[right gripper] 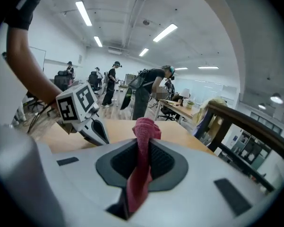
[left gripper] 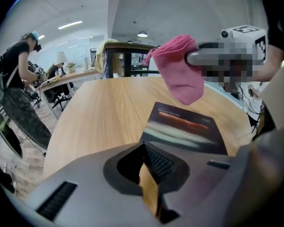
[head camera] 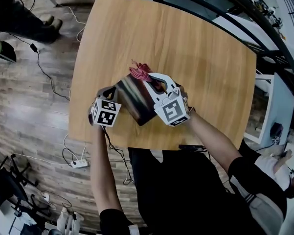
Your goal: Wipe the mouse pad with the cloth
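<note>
Clamping pink cloth, right gripper above mouse pad.

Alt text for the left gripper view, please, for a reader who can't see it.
A pink cloth hangs from the right gripper's shut tongs above the far edge of a dark mouse pad lying on a wooden table. In the foreground the left gripper's tongs are closed on nothing. People stand at desks behind.

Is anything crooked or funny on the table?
The dark rectangular mouse pad lies askew, turned at an angle to the wooden table's edges. The pink cloth hangs bunched from the right tool, above the pad.
</note>
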The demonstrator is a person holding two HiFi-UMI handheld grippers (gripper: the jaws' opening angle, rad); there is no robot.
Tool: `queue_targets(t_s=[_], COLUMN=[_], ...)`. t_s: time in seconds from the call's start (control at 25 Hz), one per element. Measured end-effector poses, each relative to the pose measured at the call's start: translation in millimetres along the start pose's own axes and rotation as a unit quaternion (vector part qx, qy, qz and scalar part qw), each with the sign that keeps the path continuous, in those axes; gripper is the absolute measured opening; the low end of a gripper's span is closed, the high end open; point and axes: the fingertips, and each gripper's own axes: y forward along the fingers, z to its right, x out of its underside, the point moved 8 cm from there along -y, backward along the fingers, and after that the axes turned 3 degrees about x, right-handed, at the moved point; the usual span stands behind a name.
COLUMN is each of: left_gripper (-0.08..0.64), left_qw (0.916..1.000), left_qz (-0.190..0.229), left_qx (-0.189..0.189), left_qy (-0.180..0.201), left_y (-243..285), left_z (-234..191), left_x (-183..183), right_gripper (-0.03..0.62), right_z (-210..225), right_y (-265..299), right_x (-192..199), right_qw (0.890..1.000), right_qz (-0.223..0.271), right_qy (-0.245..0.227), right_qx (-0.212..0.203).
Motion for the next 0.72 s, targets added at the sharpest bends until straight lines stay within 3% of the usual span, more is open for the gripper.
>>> queue_targets(t_s=[0.16,0.36,0.56,0.72], left_gripper=[0.023,0.023,0.023,0.023], left_qw=[0.9994,0.9981,0.9969,0.9949], left_qz=[-0.006,-0.028,-0.037,-0.020], left_qx=[0.032,0.053,0.069,0.089], left_qy=[-0.011,-0.014,-0.012,-0.044], left_y=[14,24,23,23], left_z=[-8,-11,-11,-15], left_x=[-2,1,-1,-2], right_gripper=[0.057,0.057,0.057,0.057], right_z=[-14,-31,-50,-66], right_y=[41,77,94,98], right_x=[23,51,71,79], right_qw=[0.996,0.981,0.965,0.954], right_qz=[-0.051,-0.119,-0.174,-0.192], right_qy=[-0.077,-0.144,-0.176,-0.195], right_qx=[-0.010,-0.045,-0.089,-0.120])
